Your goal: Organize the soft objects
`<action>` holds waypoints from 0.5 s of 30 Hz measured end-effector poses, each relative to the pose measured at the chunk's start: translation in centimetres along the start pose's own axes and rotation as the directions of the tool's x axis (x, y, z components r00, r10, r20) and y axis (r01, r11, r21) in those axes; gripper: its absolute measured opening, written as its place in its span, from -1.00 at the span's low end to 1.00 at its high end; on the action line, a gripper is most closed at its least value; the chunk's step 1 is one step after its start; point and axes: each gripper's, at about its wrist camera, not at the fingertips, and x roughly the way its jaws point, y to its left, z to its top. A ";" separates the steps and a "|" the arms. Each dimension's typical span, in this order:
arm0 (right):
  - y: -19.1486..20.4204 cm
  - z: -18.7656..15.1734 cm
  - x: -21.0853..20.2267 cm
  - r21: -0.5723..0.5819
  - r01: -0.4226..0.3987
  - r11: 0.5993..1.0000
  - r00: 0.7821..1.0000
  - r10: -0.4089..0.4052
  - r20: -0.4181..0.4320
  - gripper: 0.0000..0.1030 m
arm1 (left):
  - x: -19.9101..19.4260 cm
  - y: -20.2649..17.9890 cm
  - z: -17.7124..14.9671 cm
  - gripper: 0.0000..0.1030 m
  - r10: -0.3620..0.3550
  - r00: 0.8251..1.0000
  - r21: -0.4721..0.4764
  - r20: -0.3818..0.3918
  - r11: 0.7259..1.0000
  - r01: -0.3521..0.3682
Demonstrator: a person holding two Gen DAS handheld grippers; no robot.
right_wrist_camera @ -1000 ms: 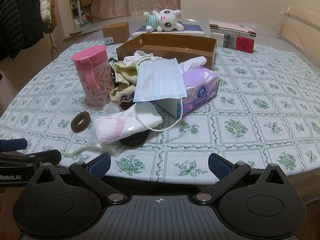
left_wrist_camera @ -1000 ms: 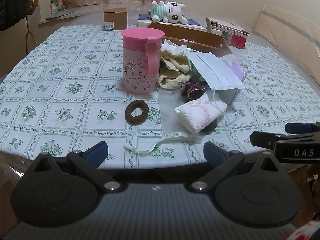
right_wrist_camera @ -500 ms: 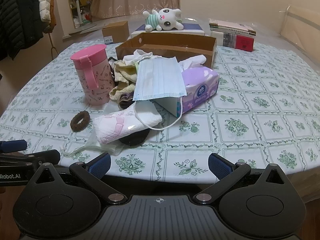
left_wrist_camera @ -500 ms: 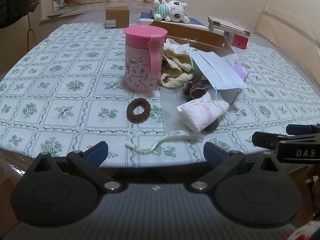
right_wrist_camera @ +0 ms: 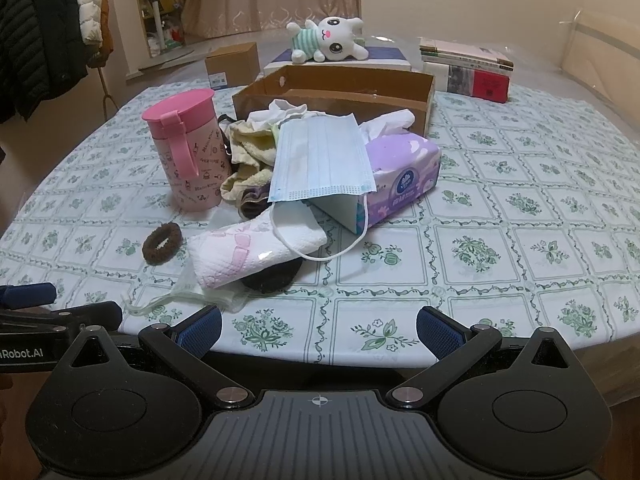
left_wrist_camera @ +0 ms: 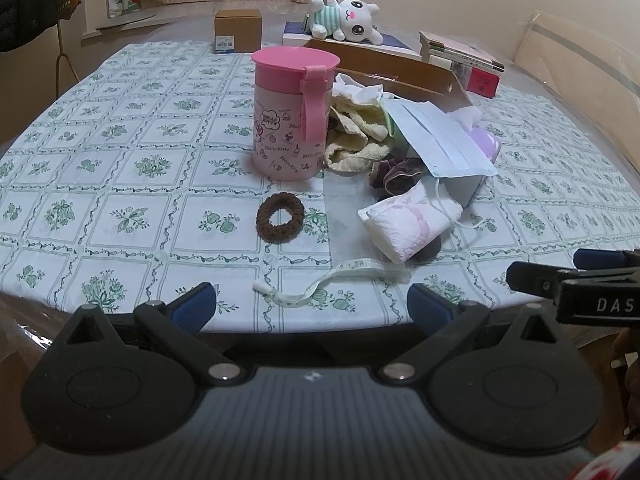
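Observation:
A heap of soft things lies mid-table: a blue face mask (right_wrist_camera: pixel 322 160) draped over a purple tissue pack (right_wrist_camera: pixel 404 178), a yellow towel (right_wrist_camera: pixel 250 156), a white-and-pink folded cloth (right_wrist_camera: pixel 252 254) and a brown hair scrunchie (left_wrist_camera: pixel 280 217) (right_wrist_camera: pixel 162 242). Behind the heap stands an open cardboard box (right_wrist_camera: pixel 348 94). A white plush bunny (right_wrist_camera: pixel 330 40) lies on boxes at the back. My left gripper (left_wrist_camera: pixel 312 306) hangs open at the table's near edge, empty. My right gripper (right_wrist_camera: pixel 319 330) is open too, low at the near edge, holding nothing.
A pink lidded mug (left_wrist_camera: pixel 292 114) stands just left of the heap. A thin ribbon strap (left_wrist_camera: pixel 320 284) trails toward the near edge. A small brown carton (left_wrist_camera: pixel 238 31) and stacked books (right_wrist_camera: pixel 466 68) sit at the back. Coats (right_wrist_camera: pixel 44 36) hang at far left.
Both grippers have crept slightly forward and up toward the table; the objects look a little nearer. Nothing on the table has moved, and both grippers stay open.

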 end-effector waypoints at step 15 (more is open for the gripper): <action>-0.1 0.2 0.8 0.007 -0.012 1.000 1.000 0.012 0.002 0.99 | 1.4 0.9 0.0 0.96 -0.010 1.000 -0.022 -0.025 1.000 0.010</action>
